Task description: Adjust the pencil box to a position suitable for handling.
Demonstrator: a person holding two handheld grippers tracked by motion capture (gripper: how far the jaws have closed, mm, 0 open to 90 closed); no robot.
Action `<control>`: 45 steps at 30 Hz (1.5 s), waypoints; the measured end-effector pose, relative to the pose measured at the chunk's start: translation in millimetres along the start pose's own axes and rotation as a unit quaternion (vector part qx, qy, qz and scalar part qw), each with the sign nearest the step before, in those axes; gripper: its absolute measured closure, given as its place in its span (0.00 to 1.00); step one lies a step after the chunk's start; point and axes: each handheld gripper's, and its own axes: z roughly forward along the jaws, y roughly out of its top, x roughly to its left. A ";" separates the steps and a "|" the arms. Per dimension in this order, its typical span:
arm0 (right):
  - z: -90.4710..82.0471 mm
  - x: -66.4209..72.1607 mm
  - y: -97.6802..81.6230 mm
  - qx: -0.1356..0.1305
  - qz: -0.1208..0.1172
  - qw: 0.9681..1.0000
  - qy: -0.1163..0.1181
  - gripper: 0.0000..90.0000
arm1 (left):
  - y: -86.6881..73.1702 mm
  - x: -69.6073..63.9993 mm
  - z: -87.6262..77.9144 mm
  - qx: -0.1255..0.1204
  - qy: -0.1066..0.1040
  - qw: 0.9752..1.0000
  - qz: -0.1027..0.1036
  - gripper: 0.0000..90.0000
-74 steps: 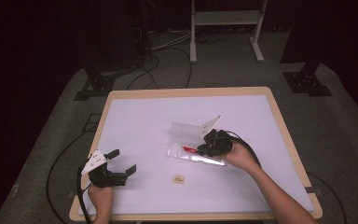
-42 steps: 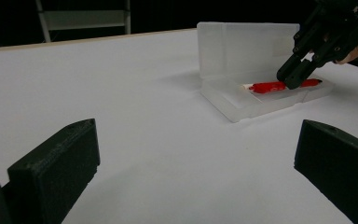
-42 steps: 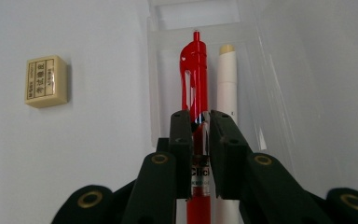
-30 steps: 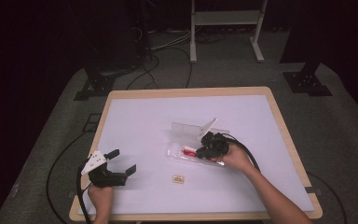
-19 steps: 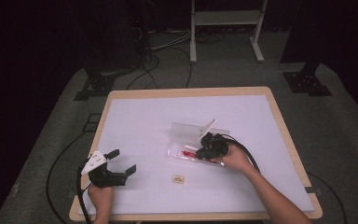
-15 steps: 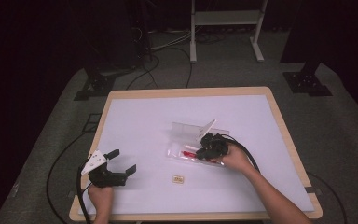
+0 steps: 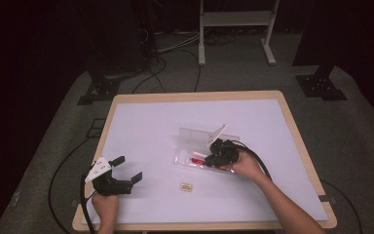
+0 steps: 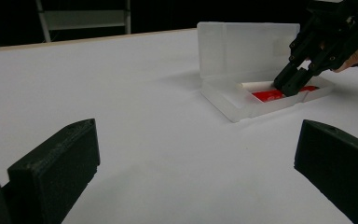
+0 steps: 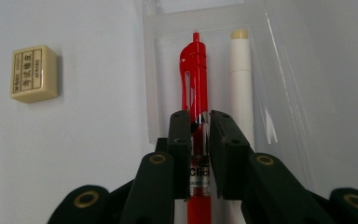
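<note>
Right gripper [image 9: 199, 122] view reveals eraser [image 9: 29, 73] lettering.

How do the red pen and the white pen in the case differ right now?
The red pen sits between the right tongs, whose jaws are closed on its barrel; the white pen lies free beside it. The red pen has a clip and a printed label; the white pen looks plain with a cream tip. Both lie side by side, parallel, in the clear case.

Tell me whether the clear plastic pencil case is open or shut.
Open. The clear plastic pencil case has its lid standing upright behind the tray, and the right gripper reaches inside, jaws closed on the red pen.
</note>
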 end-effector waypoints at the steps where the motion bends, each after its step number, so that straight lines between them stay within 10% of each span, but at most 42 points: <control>1: -0.1 -0.4 0.0 -0.004 -0.003 1.000 -0.001 0.86 | 0.1 0.0 -0.1 0.000 0.000 1.000 0.000 0.00; 45: -26.3 37.4 5.9 -0.036 -0.030 0.999 0.022 0.64 | 0.2 -0.1 0.2 -0.001 0.000 1.000 0.001 0.00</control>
